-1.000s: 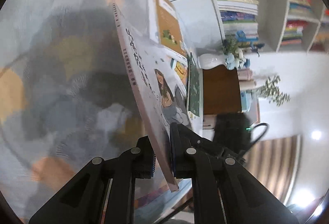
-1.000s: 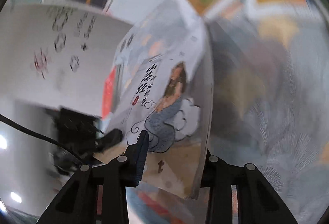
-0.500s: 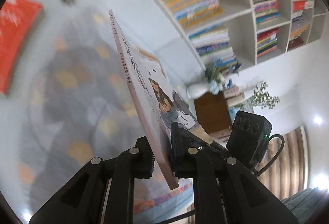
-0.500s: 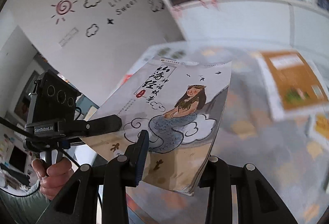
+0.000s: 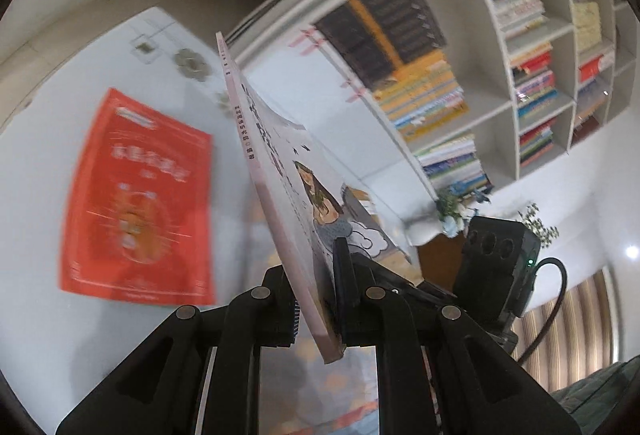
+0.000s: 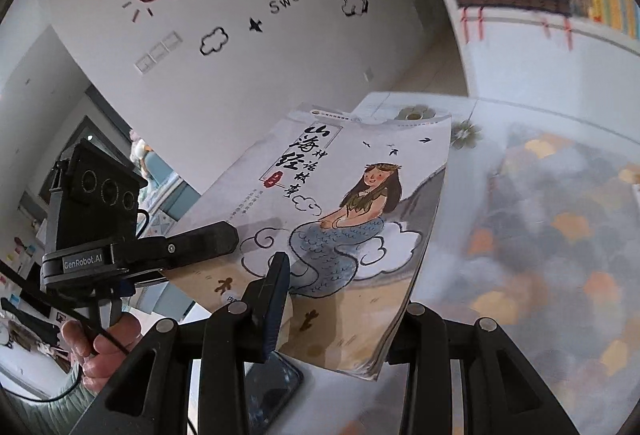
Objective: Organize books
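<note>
A: Where is the book (image 6: pixel 352 219), and how is it held?

B: It is in the air above the surface (image 5: pixel 48 171), carried by both grippers. The left gripper (image 5: pixel 316 309) pinches the spine edge near a bottom corner; the right gripper (image 6: pixel 340 303) grips across the bottom edge, its fingers (image 6: pixel 276 295) closed on cover and pages.

A: How will it handle?

B: Judged a thin, light paperback: the cover bows slightly, so it will flex and may sag if held by one corner. The glossy cover could slip. A hold near the spine is stiffest.

A: What else is near?

B: A red book (image 5: pixel 140 203) lies on the surface; the bookshelf (image 5: pixel 500 107) stands beyond.
</note>
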Action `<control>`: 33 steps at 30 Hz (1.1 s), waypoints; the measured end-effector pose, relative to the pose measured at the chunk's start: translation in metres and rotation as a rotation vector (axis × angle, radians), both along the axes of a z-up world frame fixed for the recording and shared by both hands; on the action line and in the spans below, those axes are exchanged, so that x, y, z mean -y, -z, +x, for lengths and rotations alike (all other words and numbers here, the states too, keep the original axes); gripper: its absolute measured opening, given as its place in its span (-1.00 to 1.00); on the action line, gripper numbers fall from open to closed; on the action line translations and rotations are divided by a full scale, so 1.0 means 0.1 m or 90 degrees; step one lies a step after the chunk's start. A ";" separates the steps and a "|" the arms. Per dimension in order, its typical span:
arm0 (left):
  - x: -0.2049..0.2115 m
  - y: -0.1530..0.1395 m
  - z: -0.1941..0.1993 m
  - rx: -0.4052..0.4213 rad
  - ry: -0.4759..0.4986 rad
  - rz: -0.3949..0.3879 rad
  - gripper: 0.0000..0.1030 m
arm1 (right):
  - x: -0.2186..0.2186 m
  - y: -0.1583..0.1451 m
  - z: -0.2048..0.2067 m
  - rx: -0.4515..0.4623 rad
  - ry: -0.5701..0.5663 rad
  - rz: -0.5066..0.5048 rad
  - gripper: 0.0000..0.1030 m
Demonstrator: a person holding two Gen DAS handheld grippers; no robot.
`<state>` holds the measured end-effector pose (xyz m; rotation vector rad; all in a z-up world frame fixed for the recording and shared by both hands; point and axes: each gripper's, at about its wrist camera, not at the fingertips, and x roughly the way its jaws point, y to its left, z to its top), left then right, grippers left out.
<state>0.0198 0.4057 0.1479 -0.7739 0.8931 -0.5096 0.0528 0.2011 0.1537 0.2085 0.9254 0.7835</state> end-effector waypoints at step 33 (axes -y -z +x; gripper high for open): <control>-1.08 1.15 -0.15 -0.161 -0.120 0.043 -0.80 | -0.86 1.26 0.30 -0.194 0.016 -0.121 -0.29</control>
